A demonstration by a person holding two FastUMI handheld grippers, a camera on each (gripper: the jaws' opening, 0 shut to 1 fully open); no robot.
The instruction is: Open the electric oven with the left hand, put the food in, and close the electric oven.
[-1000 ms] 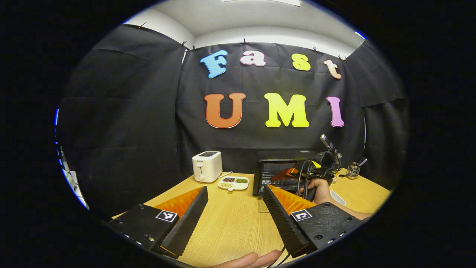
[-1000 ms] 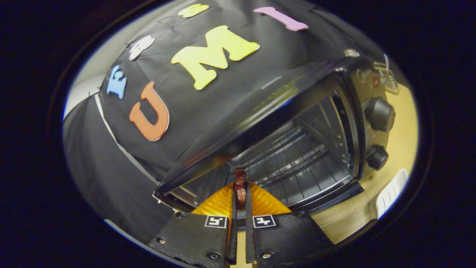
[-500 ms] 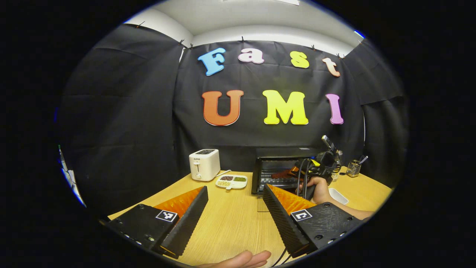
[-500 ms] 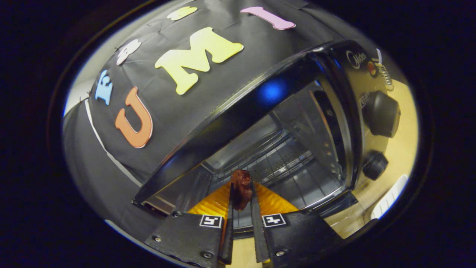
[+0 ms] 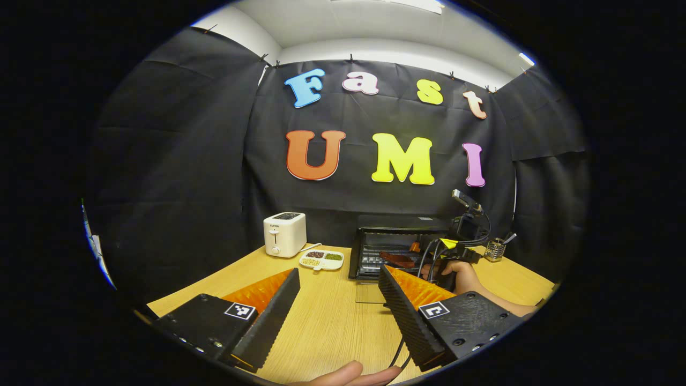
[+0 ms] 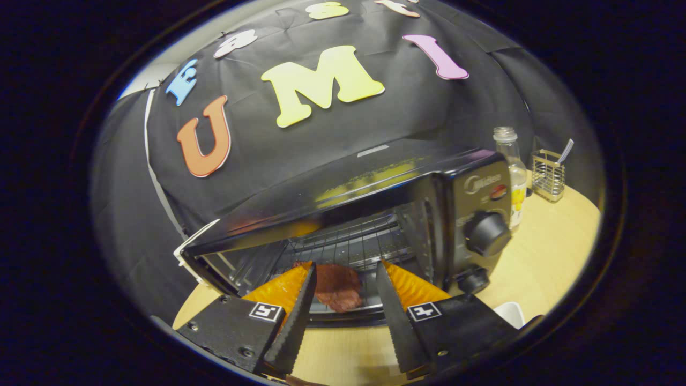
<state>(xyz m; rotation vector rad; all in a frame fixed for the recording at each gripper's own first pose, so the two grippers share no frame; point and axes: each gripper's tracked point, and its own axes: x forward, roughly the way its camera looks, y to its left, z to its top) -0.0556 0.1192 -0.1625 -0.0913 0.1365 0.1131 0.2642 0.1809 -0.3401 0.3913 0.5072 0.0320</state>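
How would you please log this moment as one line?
oven: open | meat: on rack, released | right gripper: open at mouth | left gripper: open, idle

Staged kitchen booth, black cloth walls [image 5: 177,161], wooden table [image 5: 332,321], toaster [image 5: 284,234], electric oven [image 6: 375,214], utensil holder [image 6: 547,174]

ovens: one [image 6: 375,214] sitting on the table [image 5: 332,321] | knobs showing on it: two | food pieces lying inside: one [image 6: 336,286] | toasters: one [image 5: 284,234] | divided dishes: one [image 5: 321,259] | bottles: one [image 6: 513,171] | wire holders: one [image 6: 547,174] | hand-held grippers showing: two [image 5: 337,300] [image 6: 344,300]
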